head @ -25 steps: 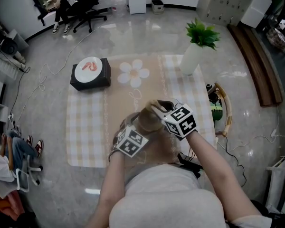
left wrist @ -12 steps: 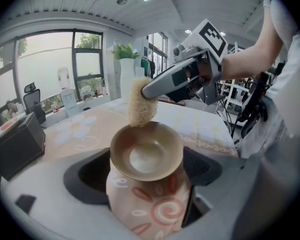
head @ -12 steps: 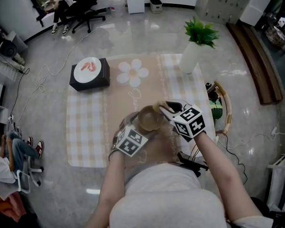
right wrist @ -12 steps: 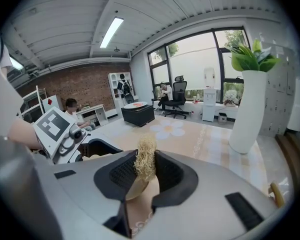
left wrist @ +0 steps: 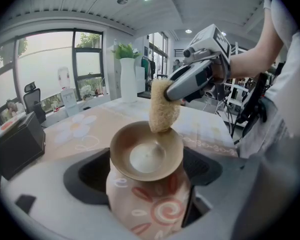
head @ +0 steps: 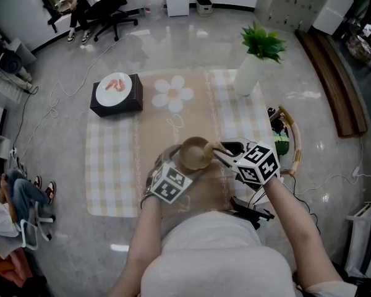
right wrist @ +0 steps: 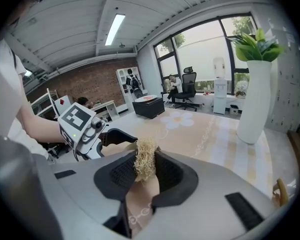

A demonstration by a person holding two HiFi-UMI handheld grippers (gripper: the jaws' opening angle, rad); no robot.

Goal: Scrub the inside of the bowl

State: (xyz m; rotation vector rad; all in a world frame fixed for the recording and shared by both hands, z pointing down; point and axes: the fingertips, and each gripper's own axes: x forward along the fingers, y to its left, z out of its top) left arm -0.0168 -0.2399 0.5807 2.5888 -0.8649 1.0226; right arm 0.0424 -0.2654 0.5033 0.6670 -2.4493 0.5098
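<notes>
Two claws meet over the counter (head: 111, 166) just in front of us. Our left claw (left wrist: 147, 181) is clenched on a tan bowl (left wrist: 146, 156). Its black pads press the patterned outer wall from either side, so the bowl sits between the jaws with its mouth tilted up towards that claw's camera. Our right claw (right wrist: 145, 174) is clenched on a straw-coloured loofah scrubber (right wrist: 145, 159), pinched between both pads with its frayed end poking out past the tips.

In the left gripper view the scrubber hangs down from the right claw, and its lower end touches the bowl at the far rim, just inside the lip. The pale bottom of the bowl lies bare. In the head view the right claw sits just to the right of the left claw, with the bowl between them.

Well beyond both claws, a white vase (head: 247, 76) with a green plant (head: 263, 42) stands off to the right. A black box (head: 120, 109) carrying a white plate (head: 105, 94) stands off to the left. Under the claws, a checked cloth (head: 241, 122) with a printed daisy (head: 174, 94) covers the counter
</notes>
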